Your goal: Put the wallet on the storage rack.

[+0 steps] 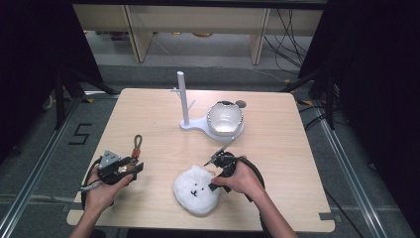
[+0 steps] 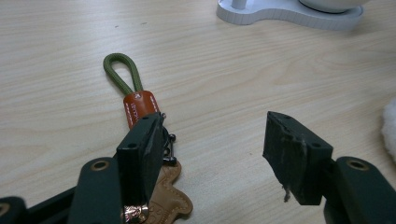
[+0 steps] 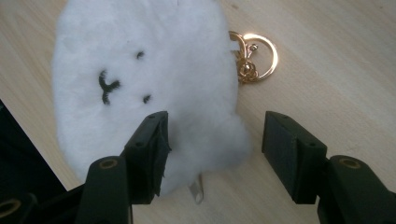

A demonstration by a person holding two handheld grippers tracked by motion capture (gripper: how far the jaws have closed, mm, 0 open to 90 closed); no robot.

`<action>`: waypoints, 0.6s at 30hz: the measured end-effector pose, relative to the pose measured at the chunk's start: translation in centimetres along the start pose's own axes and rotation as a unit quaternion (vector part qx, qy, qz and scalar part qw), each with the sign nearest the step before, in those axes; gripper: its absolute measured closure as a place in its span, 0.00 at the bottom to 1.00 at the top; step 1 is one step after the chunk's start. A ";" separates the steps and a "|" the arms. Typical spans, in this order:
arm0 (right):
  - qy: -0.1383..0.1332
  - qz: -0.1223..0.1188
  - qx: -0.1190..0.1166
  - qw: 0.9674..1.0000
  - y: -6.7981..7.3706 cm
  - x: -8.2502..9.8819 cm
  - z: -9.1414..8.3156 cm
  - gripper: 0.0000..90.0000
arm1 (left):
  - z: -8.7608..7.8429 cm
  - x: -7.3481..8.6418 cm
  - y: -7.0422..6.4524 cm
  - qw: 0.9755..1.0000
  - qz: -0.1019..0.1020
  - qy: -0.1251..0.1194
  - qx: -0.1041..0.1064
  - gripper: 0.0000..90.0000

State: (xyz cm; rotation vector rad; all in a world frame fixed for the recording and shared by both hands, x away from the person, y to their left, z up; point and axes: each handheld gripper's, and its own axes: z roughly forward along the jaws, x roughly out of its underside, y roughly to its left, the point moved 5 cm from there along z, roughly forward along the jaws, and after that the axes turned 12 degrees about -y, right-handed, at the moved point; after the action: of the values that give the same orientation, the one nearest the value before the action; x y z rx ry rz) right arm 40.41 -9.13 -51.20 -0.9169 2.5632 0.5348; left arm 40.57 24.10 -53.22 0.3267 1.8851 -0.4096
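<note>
Right gripper (image 3: 212, 140): jaws wide apart, gripping nothing, poised over the lower edge of the white plush keychain (image 3: 144, 79).
Left gripper (image 2: 212, 144): jaws apart, empty; cord keychain (image 2: 137, 105) beside its left jaw.
Plush keychain: flat on table (image 1: 148, 114), gold ring (image 3: 259, 56) alongside.
Behind: white stand (image 1: 184, 101).

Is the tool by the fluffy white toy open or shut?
Open. The right tool has its jaws wide apart, above the white plush, pinching nothing.
</note>
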 end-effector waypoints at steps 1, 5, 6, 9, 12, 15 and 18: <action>0.003 0.001 -0.001 1.000 0.1 0.0 0.2 0.47 | 0.0 0.0 0.0 1.000 0.002 0.002 -0.002 0.41; 0.006 -0.007 -0.002 1.000 0.2 -0.1 0.9 0.48 | 0.0 0.1 0.0 1.000 0.002 0.003 -0.001 0.41; 0.006 -0.007 -0.002 1.000 0.2 -0.1 0.9 0.48 | 0.0 0.1 0.0 1.000 0.002 0.004 -0.002 0.41; 0.006 -0.014 -0.004 1.000 0.3 -0.2 1.3 0.53 | 0.0 0.1 0.0 1.000 0.001 0.003 -0.001 0.41; 0.015 -0.013 -0.005 1.000 0.4 -0.2 1.4 0.59 | 0.1 0.1 0.0 1.000 -0.002 0.002 0.002 0.41; 0.019 -0.009 -0.008 1.000 0.5 -0.2 1.6 0.66 | 0.1 0.2 0.1 1.000 -0.002 0.003 0.000 0.41; 0.022 -0.004 -0.010 1.000 0.5 -0.2 1.5 0.76 | 0.0 0.2 0.1 1.000 -0.002 0.003 0.000 0.41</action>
State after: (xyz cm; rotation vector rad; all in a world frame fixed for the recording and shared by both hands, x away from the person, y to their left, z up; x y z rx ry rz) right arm 40.57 -7.98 -52.28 -0.9547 2.5965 0.5443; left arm 40.57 24.20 -53.46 0.3242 1.8914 -0.4125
